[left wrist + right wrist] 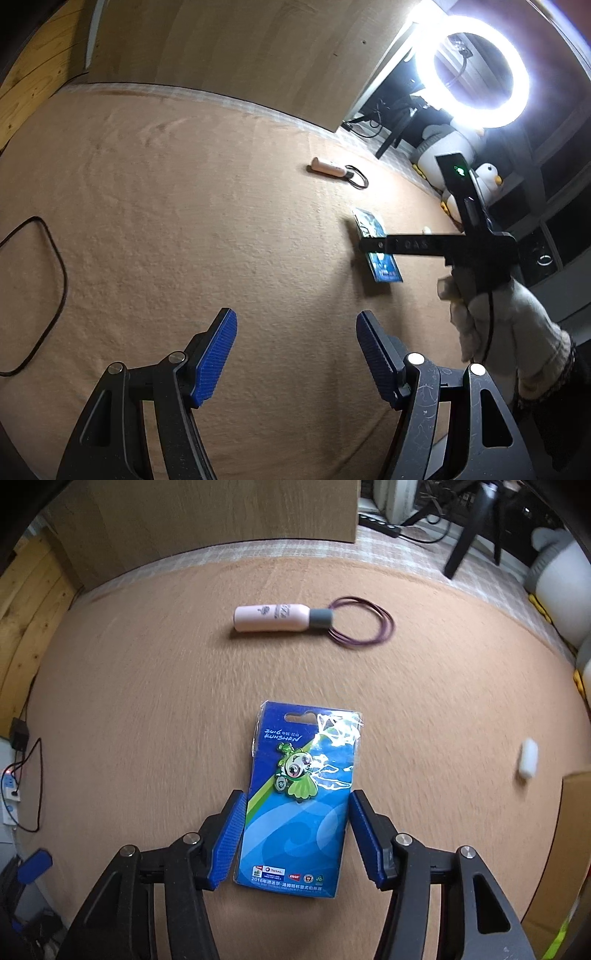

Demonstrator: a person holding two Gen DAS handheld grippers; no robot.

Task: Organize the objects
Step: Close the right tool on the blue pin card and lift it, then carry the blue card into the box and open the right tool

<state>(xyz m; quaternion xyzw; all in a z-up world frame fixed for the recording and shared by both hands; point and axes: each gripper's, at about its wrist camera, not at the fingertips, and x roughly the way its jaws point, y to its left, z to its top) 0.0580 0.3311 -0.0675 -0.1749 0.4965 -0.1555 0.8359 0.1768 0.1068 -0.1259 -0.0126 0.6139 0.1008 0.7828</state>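
**Right wrist view: blue carded pin pack between the jaws on a tan cloth**

Right wrist view shows a tan, short-napped cloth covering the work surface, its weave matted and slightly rippled. Behind it stands a smooth pale wooden panel. A brown cardboard box edge enters at the right.

The right gripper points steeply down, its ribbed blue pads flanking a flat rectangular pin pack. The pack is glossy blue card in a clear plastic sleeve, bearing a green cartoon figure. Both pads sit against the pack's long edges, so the jaws are clamped on it; whether it is lifted off the cloth cannot be told.

Farther back lies a pink cylindrical bottle on its side, matte, with a grey cap. Thin purple elastic bands form a loop touching the cap end. A small white oblong item rests well apart at the right.

Left wrist view shows the left gripper with ribbed blue pads spread apart and nothing between them, above bare cloth. A person's hand in a pale knit glove holds the right gripper's black body. A bright ring light glares at the upper right.
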